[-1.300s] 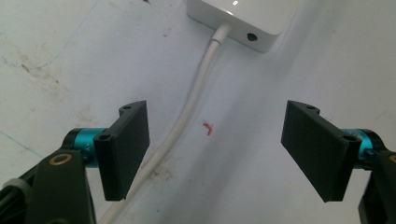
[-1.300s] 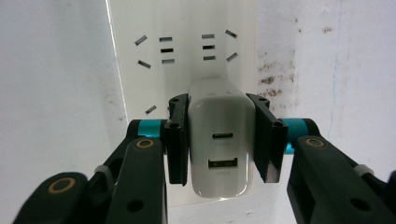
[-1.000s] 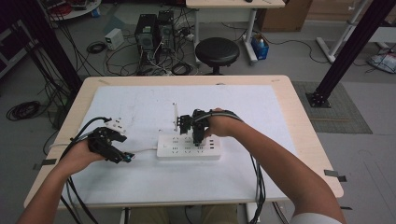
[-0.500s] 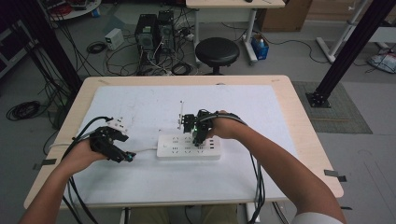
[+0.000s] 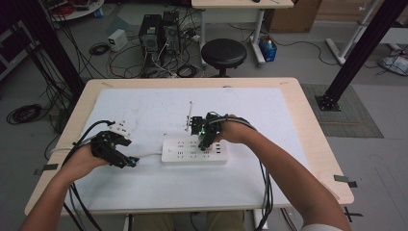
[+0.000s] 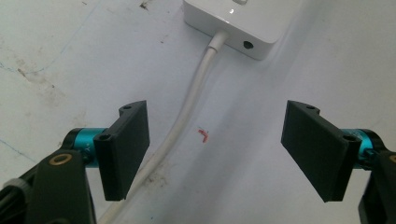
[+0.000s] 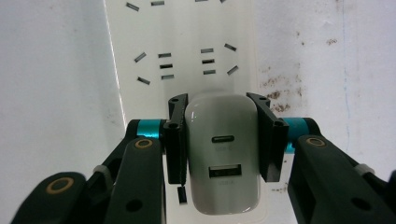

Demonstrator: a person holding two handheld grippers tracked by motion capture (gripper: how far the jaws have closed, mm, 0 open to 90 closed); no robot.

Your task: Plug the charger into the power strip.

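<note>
Glossy white charger [image 7: 223, 154], two ports on its face, clamped over power strip [image 7: 182, 51].

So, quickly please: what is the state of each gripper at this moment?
Left gripper: open, holding nothing; the white round power cable runs between its jaws.
Right gripper: shut on the white glossy USB charger block, over the white power strip.

The right tool [image 7: 218, 140] covers both flanks of the white charger [image 7: 223, 158], whose prongs are hidden beneath it, while the power strip [image 7: 182, 51] runs off the top edge and its cable [image 6: 187, 112] leaves the bottom edge.
</note>
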